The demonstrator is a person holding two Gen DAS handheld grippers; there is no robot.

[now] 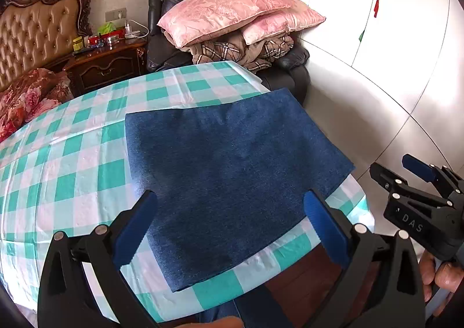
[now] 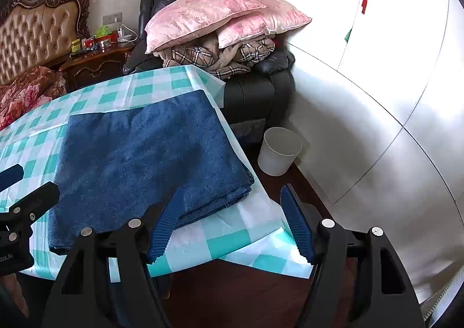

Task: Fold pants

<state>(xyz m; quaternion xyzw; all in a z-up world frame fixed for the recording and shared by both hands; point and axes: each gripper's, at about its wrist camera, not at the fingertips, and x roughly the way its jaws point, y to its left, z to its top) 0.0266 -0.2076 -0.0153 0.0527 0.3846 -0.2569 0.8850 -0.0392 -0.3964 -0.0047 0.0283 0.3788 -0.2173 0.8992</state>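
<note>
The blue pants (image 1: 232, 171) lie folded into a flat rectangle on the green-and-white checked table (image 1: 72, 171), near its right edge. They also show in the right wrist view (image 2: 145, 162), with stacked layers at the near right corner. My left gripper (image 1: 232, 220) is open and empty, held above the near edge of the pants. My right gripper (image 2: 232, 220) is open and empty, above the table's near right corner; its left finger overlaps the pants' edge in view. The right gripper also shows in the left wrist view (image 1: 406, 171), off the table's right side.
A white bin (image 2: 278, 151) stands on the floor right of the table. A dark armchair (image 2: 255, 90) piled with pink pillows (image 2: 220, 17) stands behind. A nightstand (image 1: 107, 64) and bed headboard (image 1: 40, 26) are at the back left. White wardrobe doors (image 2: 391, 66) line the right.
</note>
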